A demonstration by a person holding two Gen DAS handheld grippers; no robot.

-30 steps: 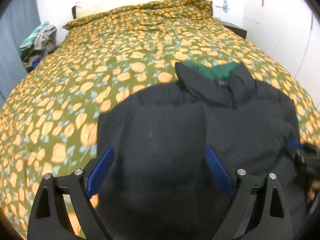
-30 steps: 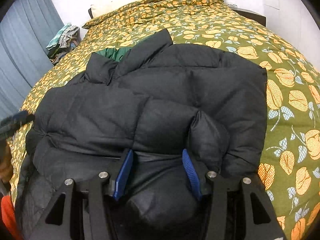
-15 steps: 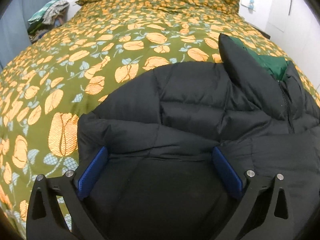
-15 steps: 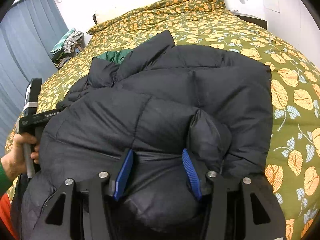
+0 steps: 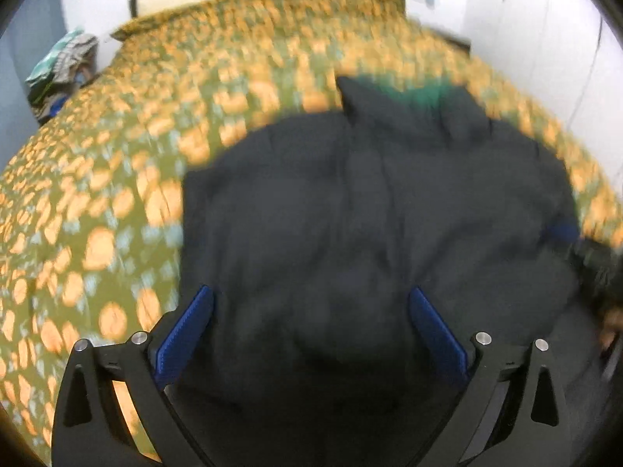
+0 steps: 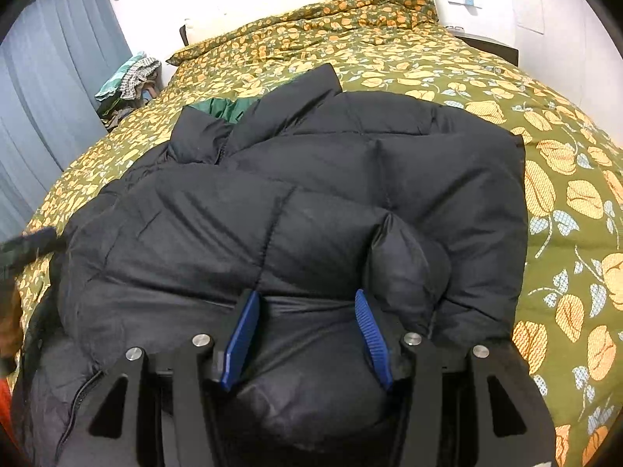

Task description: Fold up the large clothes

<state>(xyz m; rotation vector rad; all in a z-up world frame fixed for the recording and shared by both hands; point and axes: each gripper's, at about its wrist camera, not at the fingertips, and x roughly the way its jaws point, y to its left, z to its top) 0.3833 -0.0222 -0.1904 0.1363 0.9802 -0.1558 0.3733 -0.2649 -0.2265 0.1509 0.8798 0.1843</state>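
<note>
The jacket [image 6: 331,202] lies on the bed [image 6: 564,163], collar toward the pillow [image 6: 272,11]; a clothes pile [image 6: 132,78] sits left of the bed.

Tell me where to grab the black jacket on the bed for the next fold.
Probably take the jacket at its near hem, coming low from the near edge of the bed. The collar lies at the far end, so the hem folds up towards it. The right gripper already pinches a puffy bunch there; the left gripper is open around the hem's other side.
</note>
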